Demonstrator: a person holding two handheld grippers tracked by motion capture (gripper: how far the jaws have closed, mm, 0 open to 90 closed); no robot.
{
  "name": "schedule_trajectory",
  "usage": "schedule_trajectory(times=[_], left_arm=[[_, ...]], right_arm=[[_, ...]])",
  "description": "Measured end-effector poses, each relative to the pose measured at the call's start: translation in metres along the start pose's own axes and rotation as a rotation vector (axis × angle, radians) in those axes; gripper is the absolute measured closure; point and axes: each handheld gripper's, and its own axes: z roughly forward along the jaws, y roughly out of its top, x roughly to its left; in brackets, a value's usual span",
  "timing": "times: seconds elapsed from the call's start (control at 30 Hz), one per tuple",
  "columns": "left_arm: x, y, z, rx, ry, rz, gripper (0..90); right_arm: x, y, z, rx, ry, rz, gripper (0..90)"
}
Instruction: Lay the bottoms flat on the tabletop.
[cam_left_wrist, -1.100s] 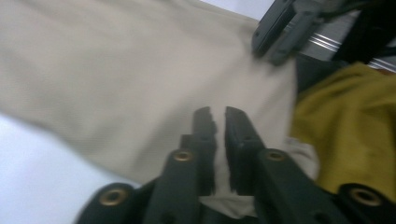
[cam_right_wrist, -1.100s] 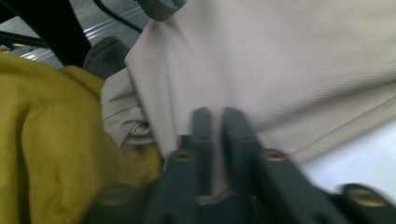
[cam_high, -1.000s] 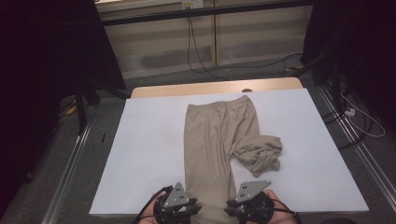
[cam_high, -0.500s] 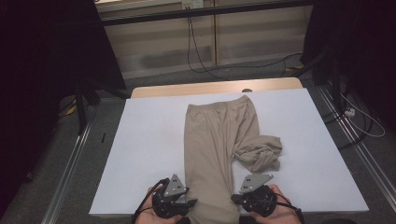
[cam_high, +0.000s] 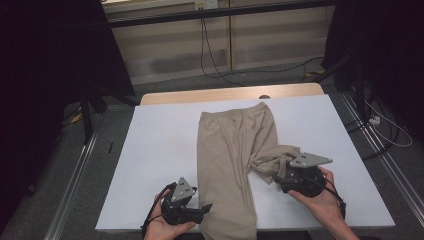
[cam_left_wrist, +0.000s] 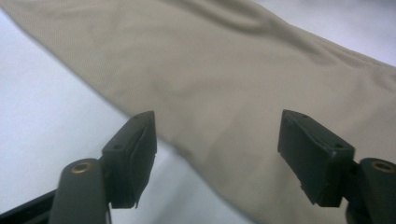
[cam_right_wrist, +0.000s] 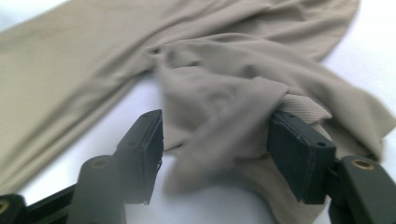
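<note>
The white desk carries a pair of beige trousers laid lengthwise down its middle, waistband toward twelve o'clock and one straight leg running toward six o'clock, where its end hangs over the near edge. The other leg is folded and bunched into a crumpled heap at about four o'clock from the middle of the garment.

The right gripper sits at that heap, held in the person's right hand at roughly five o'clock on the desk. In the right gripper view its jaws have just been opening and stand spread, with the bunched fabric lying between them and brushing the pad at the right.

The left gripper lies at seven o'clock, just beside the straight leg's edge, in the left hand. In the left gripper view its jaws have just been opening too and stand wide apart above the smooth cloth, pinching nothing.
</note>
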Motion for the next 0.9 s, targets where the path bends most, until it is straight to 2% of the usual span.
schedule_trajectory(times=[0.03,0.1,0.13,0.17,0.23,0.27,0.3,0.33,0.47,0.63,0.9], left_arm=[[0.0,0.0,0.0,0.001,-0.001,-0.003,27.5],[0.0,0.001,0.001,0.002,-0.002,0.0,26.5],[0.0,0.001,0.001,0.002,-0.003,0.0,26.2],[0.0,0.001,0.001,0.004,-0.003,0.0,26.0],[0.0,0.001,0.001,0.001,-0.003,0.003,26.0],[0.0,0.001,0.001,0.001,-0.003,0.003,26.0],[0.0,0.001,0.0,0.001,-0.004,0.005,26.0],[-0.001,0.001,0.0,0.001,-0.003,0.006,26.0],[-0.002,0.0,-0.001,-0.002,-0.004,0.012,26.0],[-0.002,-0.001,-0.003,-0.003,0.002,0.013,26.0],[-0.003,0.0,-0.001,0.001,0.002,0.013,26.0]], right_arm=[[-0.004,0.001,0.007,0.019,0.017,-0.005,30.6],[-0.008,0.002,0.022,0.061,0.012,-0.018,25.9],[-0.008,0.002,0.029,0.08,0.007,-0.024,25.8],[-0.008,0.001,0.034,0.091,-0.011,-0.033,30.5],[-0.006,0.002,0.033,0.106,-0.057,-0.051,56.7],[-0.007,0.002,0.029,0.109,-0.044,-0.025,71.8],[-0.01,0.0,0.026,0.113,-0.008,0.007,79.7],[-0.011,-0.003,0.022,0.118,0.016,0.028,82.3],[-0.001,-0.013,0.007,0.141,0.088,0.023,84.0],[0.03,-0.024,-0.012,0.176,0.173,-0.047,84.0],[0.069,-0.043,-0.036,0.191,0.276,-0.102,83.5]])
